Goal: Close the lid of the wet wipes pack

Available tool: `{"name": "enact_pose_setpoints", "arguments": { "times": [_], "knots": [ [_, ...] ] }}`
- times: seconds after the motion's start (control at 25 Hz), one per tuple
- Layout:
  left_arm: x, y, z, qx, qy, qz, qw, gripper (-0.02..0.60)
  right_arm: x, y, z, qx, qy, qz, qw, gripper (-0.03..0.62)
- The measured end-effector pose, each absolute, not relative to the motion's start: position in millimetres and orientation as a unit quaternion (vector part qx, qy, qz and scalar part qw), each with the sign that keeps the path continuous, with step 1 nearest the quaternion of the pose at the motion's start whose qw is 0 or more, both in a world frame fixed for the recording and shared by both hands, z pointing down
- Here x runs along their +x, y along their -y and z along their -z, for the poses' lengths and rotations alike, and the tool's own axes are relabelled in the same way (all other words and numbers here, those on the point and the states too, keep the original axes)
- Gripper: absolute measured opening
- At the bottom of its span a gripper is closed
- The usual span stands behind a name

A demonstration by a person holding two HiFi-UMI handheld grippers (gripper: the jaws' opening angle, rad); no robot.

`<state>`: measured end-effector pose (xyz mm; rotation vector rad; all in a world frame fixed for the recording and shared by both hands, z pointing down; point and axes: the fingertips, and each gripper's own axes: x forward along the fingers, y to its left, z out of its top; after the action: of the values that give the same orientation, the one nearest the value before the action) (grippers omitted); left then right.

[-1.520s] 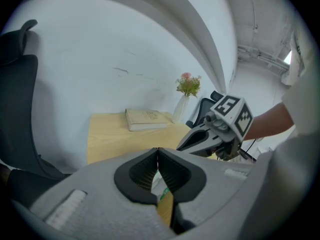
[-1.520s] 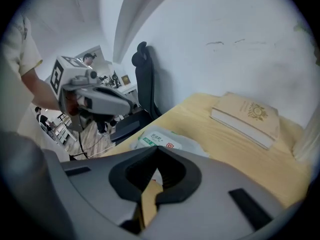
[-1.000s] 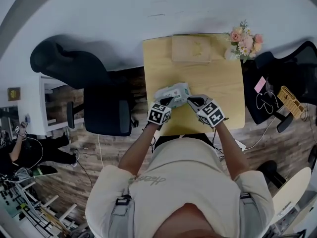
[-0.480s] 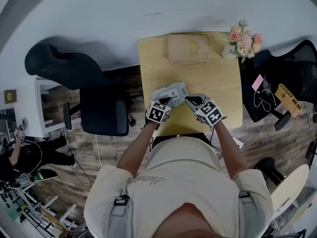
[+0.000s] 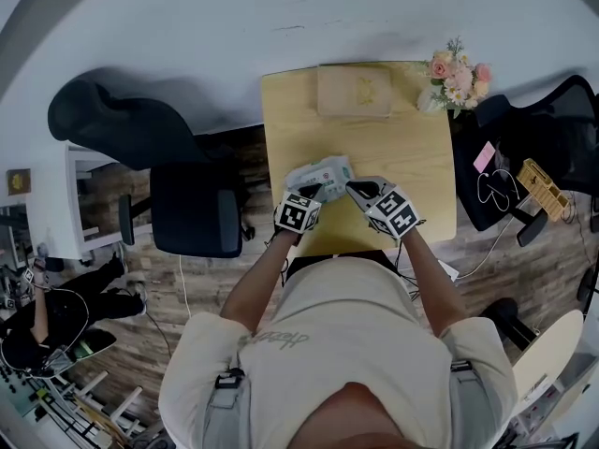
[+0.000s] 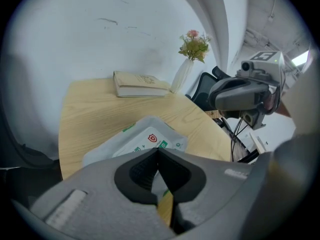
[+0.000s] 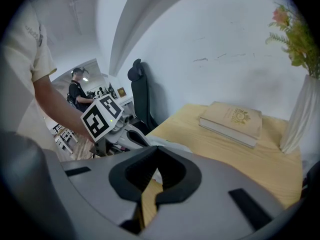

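Right gripper (image 5: 357,189) edges in toward wet wipes pack (image 5: 318,173) vs half second ago; left gripper (image 5: 313,193) unchanged. Both my jaws pinched together, nothing between. Pack flat on table (image 5: 412,157), touching my tips. Lid looks down; probably final press.

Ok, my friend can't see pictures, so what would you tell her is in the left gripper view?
The left claw, its jaws shut together, points at a white wet wipes pack on a pale wooden table. Farther back are a book and a vase of flowers by a white wall, and the right claw is off to the right.
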<state>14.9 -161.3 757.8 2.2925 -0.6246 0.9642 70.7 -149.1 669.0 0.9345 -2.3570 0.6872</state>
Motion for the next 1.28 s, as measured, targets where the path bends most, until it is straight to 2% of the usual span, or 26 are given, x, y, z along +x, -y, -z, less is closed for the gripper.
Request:
{"name": "enact_pose_setpoints", "arguments": {
  "times": [0.24, 0.88, 1.28],
  "knots": [
    [15, 162, -708, 0.882, 0.251, -0.295, 0.268, 0.017, 76, 145, -638, 0.368, 0.870, -0.232, 0.231, 0.002],
    [-15, 181, -480, 0.927, 0.336, -0.098, 0.137, 0.017, 86, 167, -475, 0.438, 0.887, -0.104, 0.103, 0.002],
    [-31, 191, -392, 0.931, 0.357, -0.040, 0.067, 0.018, 83, 173, -395, 0.452, 0.889, -0.040, 0.060, 0.002]
  ]
}}
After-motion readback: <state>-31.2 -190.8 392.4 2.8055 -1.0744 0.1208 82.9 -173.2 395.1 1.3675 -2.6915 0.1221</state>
